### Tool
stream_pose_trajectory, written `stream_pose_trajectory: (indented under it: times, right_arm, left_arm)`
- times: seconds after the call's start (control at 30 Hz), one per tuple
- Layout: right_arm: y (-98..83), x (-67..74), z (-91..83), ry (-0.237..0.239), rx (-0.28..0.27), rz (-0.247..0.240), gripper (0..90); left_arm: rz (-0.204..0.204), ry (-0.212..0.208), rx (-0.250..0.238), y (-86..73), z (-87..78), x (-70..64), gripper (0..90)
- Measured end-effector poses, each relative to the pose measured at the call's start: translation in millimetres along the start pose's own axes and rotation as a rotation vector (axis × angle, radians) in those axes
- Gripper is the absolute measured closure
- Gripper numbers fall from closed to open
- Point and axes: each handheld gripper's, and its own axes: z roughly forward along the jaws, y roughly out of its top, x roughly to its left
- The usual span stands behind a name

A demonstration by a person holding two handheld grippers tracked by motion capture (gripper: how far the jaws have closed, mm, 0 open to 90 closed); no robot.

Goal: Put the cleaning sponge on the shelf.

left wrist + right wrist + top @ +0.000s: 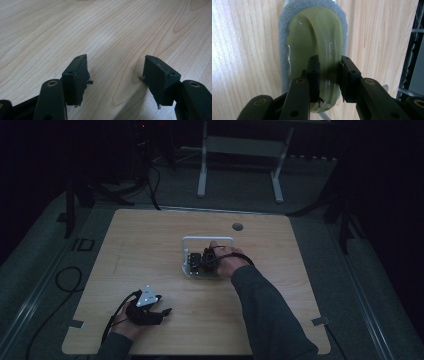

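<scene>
In the right gripper view, a scrubbing pad with a translucent green handle and a grey sponge base lies on the wooden table. My right gripper is shut on the handle's raised ridge, one pad on each side. In the high view that right gripper is at a white-rimmed tray in the middle of the table; what the tray holds is too dark to tell. My left gripper rests near the front left of the table. Its jaws stand wide open, and the left gripper has only bare wood between them.
The wooden table has a round cable hole at the back. A white metal stand is on the floor behind the table. Black cables lie on the floor to the left.
</scene>
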Motion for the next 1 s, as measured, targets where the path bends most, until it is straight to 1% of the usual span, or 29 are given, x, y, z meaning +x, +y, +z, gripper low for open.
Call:
stream_pose_trajectory:
  times: [0.33, 0.53, 0.63, 0.73, 0.83, 0.87, 0.9, 1.0]
  right_arm:
    - [0.0, -0.2, 1.2, -0.007, -0.001, 0.002, 71.1]
    - [-0.8, 0.0, 1.0, 0.0, -0.014, 0.019, 65.3]
    - [-2.1, -0.2, -0.6, -0.007, -0.026, 0.022, 63.8]
    - [-3.6, -0.6, -4.7, -0.019, -0.035, 0.026, 62.4]
    - [-5.4, -2.3, -10.0, -0.035, -0.056, 0.022, 61.4]
    - [-6.1, -1.6, -12.8, -0.038, -0.056, 0.028, 61.4]
    - [-6.6, -1.7, -13.9, -0.044, -0.064, 0.021, 61.4]
    - [-7.9, 1.6, -20.4, -0.058, -0.08, 0.019, 61.4]
  left_arm:
    - [0.001, 0.0, 0.001, 0.0, 0.0, 0.1, 37.2]
    - [0.002, 0.0, 0.001, 0.0, -0.1, 0.1, 37.2]
    - [0.002, 0.0, 0.001, 0.0, -0.1, 0.1, 37.2]
    - [0.0, -0.001, 0.001, 0.0, -0.1, 0.0, 37.2]
    - [0.0, -0.001, 0.0, 0.0, 0.0, 0.0, 37.2]
    - [-0.002, 0.0, -0.001, 0.0, 0.0, -0.1, 37.2]
    - [-0.002, 0.0, -0.001, 0.0, 0.1, -0.2, 37.2]
    - [-0.005, 0.0, -0.003, 0.0, 0.2, -0.3, 37.2]
